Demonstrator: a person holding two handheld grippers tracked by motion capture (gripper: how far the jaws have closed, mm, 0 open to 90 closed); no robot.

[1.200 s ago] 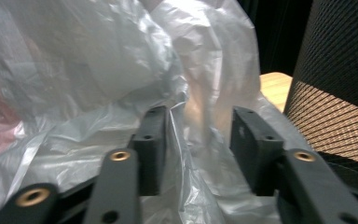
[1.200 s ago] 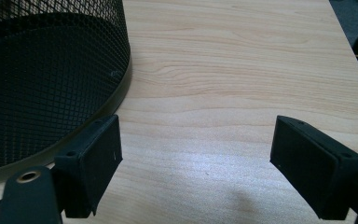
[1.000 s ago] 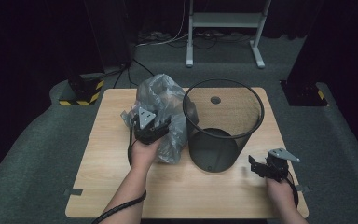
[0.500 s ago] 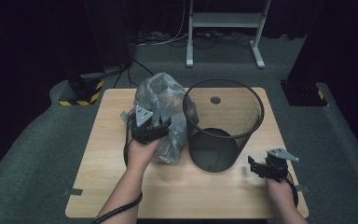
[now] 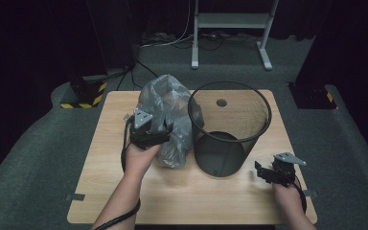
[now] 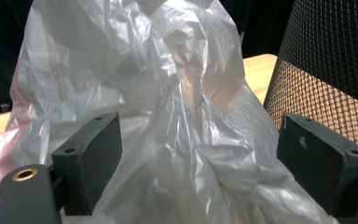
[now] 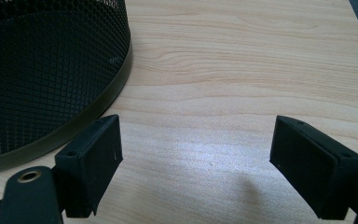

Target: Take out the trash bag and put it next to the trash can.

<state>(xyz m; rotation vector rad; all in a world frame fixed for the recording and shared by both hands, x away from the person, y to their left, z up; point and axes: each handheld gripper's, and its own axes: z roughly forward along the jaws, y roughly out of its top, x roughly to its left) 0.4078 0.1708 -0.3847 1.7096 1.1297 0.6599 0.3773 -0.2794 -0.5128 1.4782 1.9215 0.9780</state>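
Observation:
A crumpled clear-grey plastic bag (image 5: 168, 117) stands on the wooden table (image 5: 124, 191), pressed against the left side of a black mesh waste bin (image 5: 228, 129). My left gripper (image 5: 149, 135) is at the bag's near left side, open, and in the left gripper view its jaws straddle the bag (image 6: 177, 121) with the bin (image 6: 335, 65) close on the right. My right gripper (image 5: 268, 173) rests low near the table's front right corner, open, with bare wood between its jaws. The bin's base (image 7: 42, 79) lies just left of it.
A white metal stand (image 5: 230, 24) and cables sit on the dark floor beyond the table. A yellow-and-black striped block (image 5: 84, 96) lies off the table's far left corner. The table top has a round hole (image 5: 221, 102) behind the bin.
My left gripper has edged slightly forward and left along the bag. The right gripper, the bag and the bin have stayed where they were.

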